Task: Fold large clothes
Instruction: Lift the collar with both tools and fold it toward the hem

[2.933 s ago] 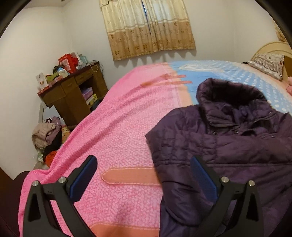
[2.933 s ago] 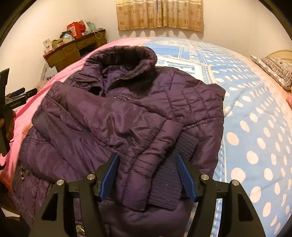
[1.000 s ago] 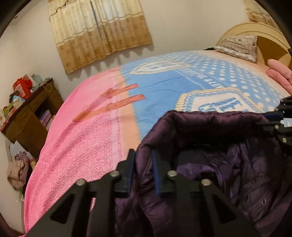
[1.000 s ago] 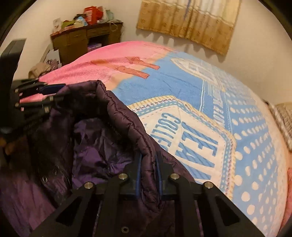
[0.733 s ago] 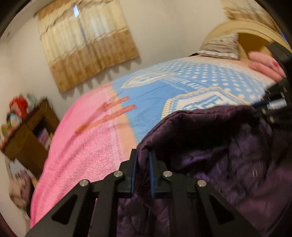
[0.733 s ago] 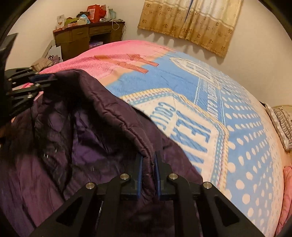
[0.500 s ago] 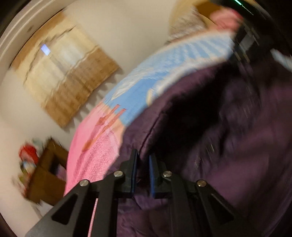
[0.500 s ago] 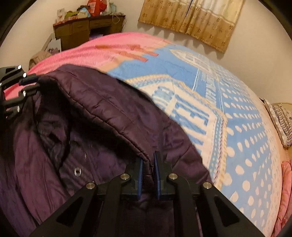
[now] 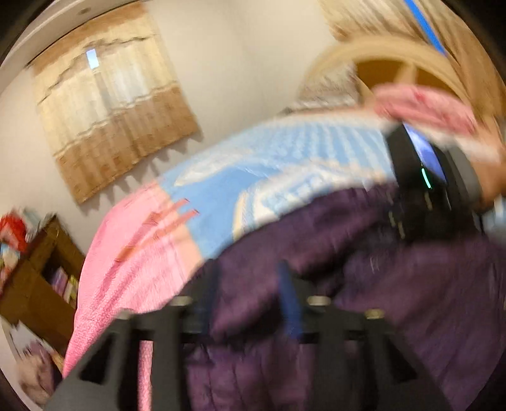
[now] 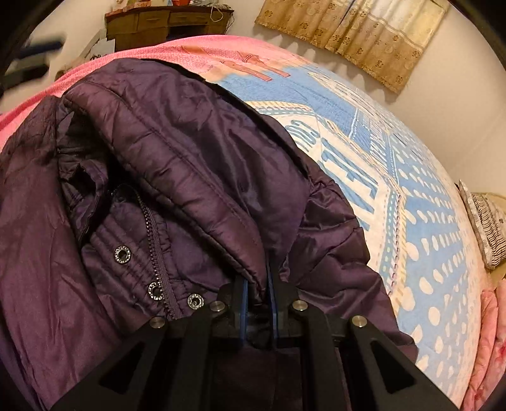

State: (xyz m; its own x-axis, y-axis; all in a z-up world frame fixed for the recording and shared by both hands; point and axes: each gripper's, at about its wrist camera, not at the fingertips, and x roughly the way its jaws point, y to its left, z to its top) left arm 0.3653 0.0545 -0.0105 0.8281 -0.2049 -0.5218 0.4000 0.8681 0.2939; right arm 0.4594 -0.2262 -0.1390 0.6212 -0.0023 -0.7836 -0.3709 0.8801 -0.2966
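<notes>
bed (image 10: 411, 196) fills most of the room, blanket pink on the desk side and blue with white dots toward the headboard. purple quilted jacket (image 10: 177, 164) lies on the bed at the near edge, straddling the pink/blue line of the blanket; its hood is flipped over the jacket front, so the zipper (image 10: 155, 240) and three snap buttons show just beside the hood's edge. curtains (image 10: 357, 34) hang on the wall beyond the bed. wooden desk (image 10: 164, 20) sits off the pink side of the bed, cluttered on top. striped pillow (image 10: 487, 221) at the headboard end of the bed. right gripper (image 10: 256, 284) is pinched nearly closed on the hood's rim, fabric bunched between the blue pads. left gripper (image 9: 249, 284) is blurred; jaws stand part way apart with jacket fabric between them, contact can't be told.
</notes>
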